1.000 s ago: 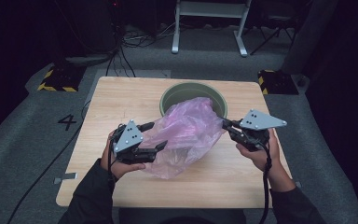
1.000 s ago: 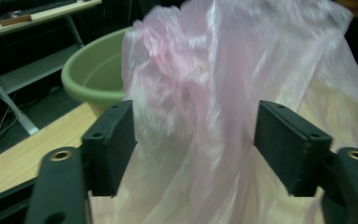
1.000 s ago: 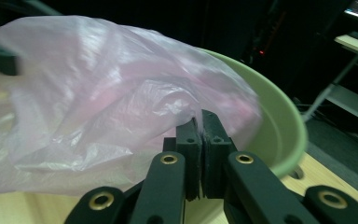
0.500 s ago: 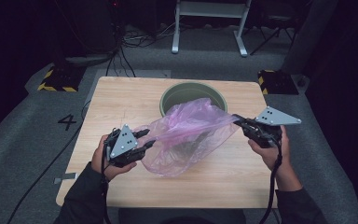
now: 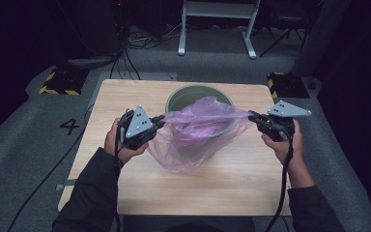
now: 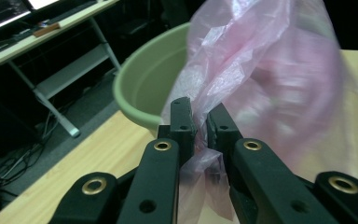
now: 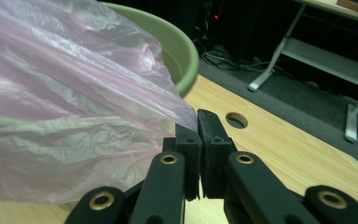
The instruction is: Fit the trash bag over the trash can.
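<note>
A thin pink plastic bag point(image 5: 198, 133) hangs stretched between my two grippers above the wooden table point(image 5: 125, 96). My left gripper point(image 5: 160, 121) is shut on the bag's left edge; its jaws pinch the crumpled film point(image 6: 203, 135) in the left gripper view. My right gripper point(image 5: 252, 117) is shut on the bag's right edge point(image 7: 189, 119), pulled taut. Behind the bag stands a green round bin point(image 5: 183, 96), its rim partly covered by the film. The same bin point(image 6: 144, 88) shows in the left gripper view, and its rim point(image 7: 186, 51) in the right gripper view.
The table has a round cable hole point(image 7: 236, 120) near its far right corner. A white metal stand point(image 5: 217, 24) and cables lie on the grey floor beyond the table. Yellow-black striped blocks point(image 5: 58, 82) sit at the far corners.
Both grippers have moved apart and away from me, lifting and stretching the bag over the bin's near side.
</note>
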Motion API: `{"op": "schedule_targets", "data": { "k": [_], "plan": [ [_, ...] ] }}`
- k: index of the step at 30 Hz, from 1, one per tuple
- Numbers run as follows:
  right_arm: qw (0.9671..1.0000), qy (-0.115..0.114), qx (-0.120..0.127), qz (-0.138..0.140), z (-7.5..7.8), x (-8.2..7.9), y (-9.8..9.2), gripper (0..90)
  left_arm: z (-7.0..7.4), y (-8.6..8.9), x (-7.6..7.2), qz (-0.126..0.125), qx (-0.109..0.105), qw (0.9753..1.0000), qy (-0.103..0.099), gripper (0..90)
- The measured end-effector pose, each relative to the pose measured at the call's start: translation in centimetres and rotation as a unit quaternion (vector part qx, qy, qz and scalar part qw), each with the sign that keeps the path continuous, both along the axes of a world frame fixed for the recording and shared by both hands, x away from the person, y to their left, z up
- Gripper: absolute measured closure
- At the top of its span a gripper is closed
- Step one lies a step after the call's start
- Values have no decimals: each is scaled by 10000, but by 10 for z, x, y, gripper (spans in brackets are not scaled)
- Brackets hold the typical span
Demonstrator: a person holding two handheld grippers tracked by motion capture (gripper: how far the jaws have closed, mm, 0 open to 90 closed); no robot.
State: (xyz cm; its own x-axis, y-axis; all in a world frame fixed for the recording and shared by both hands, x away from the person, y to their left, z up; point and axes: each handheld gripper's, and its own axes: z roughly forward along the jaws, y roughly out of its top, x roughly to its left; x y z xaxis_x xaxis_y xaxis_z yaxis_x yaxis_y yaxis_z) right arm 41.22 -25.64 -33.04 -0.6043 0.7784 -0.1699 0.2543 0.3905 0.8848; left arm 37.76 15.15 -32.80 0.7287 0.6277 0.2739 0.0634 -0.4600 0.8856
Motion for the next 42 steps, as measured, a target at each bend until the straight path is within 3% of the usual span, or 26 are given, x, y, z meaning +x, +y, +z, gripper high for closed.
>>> {"op": "schedule_targets", "data": {
  "k": [10,13,21,28,36,39,42],
  "plan": [
    [9995,202,-107,-196,-8,38,10,866,-11,4,53,481,-245,9985,-29,861],
    [9995,232,-14,-199,-11,48,13,866,-15,5,65,643,-321,9974,-65,871],
    [9981,431,317,-313,-22,73,14,867,-34,1,96,861,-530,9946,242,877],
    [9963,638,429,-374,-31,92,15,867,-46,-7,115,1006,-749,9914,366,886],
    [9942,851,593,-269,-40,108,20,867,-65,-19,132,1072,-615,9900,681,891],
    [9935,923,634,-224,-45,112,24,867,-73,-25,138,1069,-471,9898,820,892],
    [9926,979,685,-226,-49,114,26,868,-81,-30,145,1059,-398,9880,1049,893]
  ]
}}
